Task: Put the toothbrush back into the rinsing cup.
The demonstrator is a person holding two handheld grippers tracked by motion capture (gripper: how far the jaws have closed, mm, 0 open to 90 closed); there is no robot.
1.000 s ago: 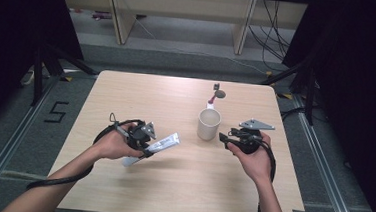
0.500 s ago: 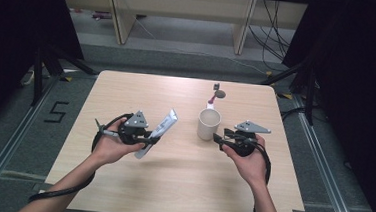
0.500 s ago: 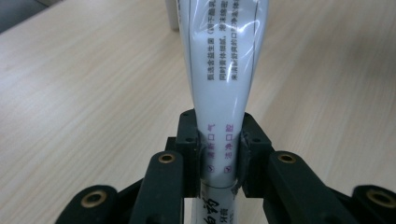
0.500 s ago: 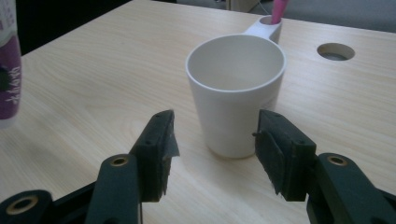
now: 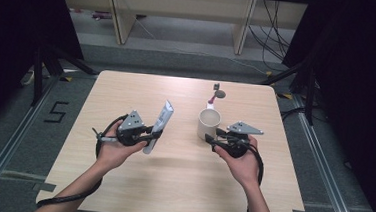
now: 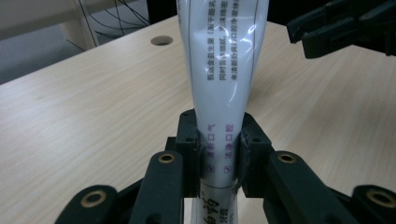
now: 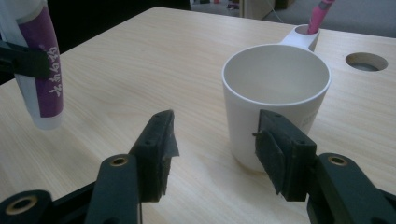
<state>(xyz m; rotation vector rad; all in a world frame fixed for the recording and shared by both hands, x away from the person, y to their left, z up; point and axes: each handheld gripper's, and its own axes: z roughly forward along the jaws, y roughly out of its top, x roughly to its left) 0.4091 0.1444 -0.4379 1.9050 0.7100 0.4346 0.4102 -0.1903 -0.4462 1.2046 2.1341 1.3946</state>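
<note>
My left gripper (image 5: 152, 133) is shut on the lower end of a white toothpaste tube (image 5: 161, 120) and holds it above the table, tilted up and away. In the left gripper view both pads pinch the tube (image 6: 229, 70) near its purple-printed end. A cream cup (image 5: 209, 123) stands at mid-table with a pink toothbrush (image 5: 212, 98) in its handle hole. My right gripper (image 5: 212, 140) sits just right of the cup. Its jaws have just been closing a little but stand open, nothing between them. In the right gripper view the cup (image 7: 275, 93) stands just beyond the right jaw.
The wooden table (image 5: 170, 185) has a round cable hole (image 5: 220, 93) behind the cup. Black cables trail from both grippers along the person's forearms. Shelving and loose cables lie on the floor beyond the far edge.
The left gripper has swung the tube from lying nearly level to pointing up and away, shifting slightly right. The right gripper has edged left, closer to the cup.
</note>
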